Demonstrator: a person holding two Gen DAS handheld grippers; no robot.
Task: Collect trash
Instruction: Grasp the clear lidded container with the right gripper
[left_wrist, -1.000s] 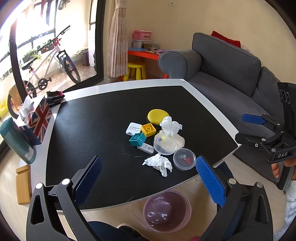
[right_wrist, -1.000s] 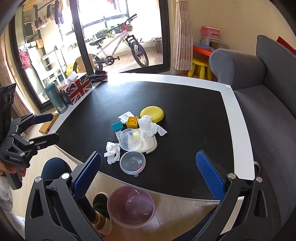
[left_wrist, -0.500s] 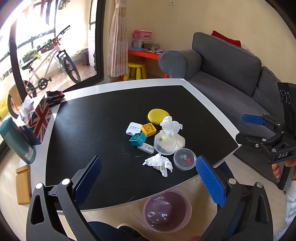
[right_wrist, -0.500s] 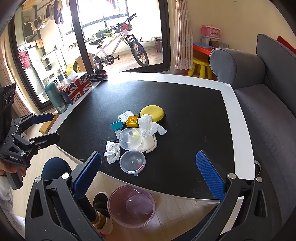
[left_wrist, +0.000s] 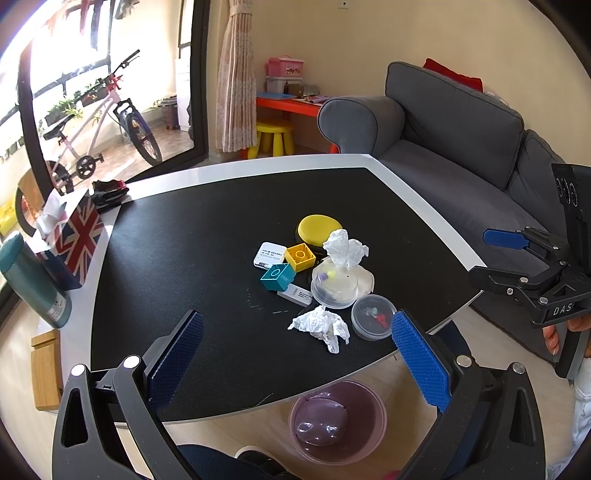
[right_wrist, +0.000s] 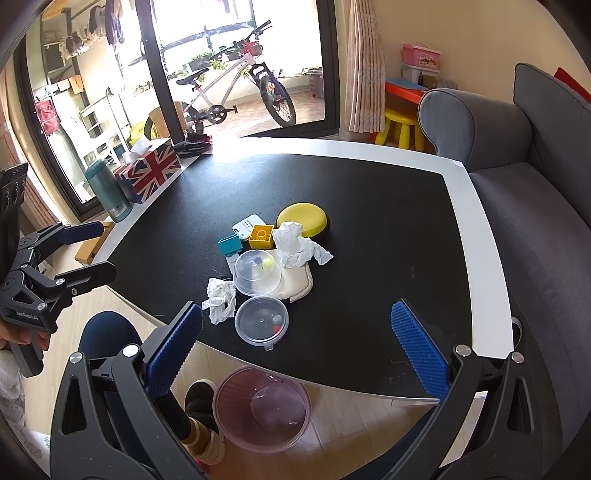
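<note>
1. While both hands hover short of the table (left_wrist: 229, 173), the left gripper (left_wrist: 295, 354) and right gripper (right_wrist: 295, 347) gape wide, holding nothing
2. A purple bin (right_wrist: 262, 406) sits on the floor below the near edge
3. One crumpled tissue (left_wrist: 321, 326) lies near that edge beside a lidded tub (left_wrist: 371, 319)
4. Another tissue (left_wrist: 345, 251) rests farther in, by the yellow disc (left_wrist: 319, 229)
</note>
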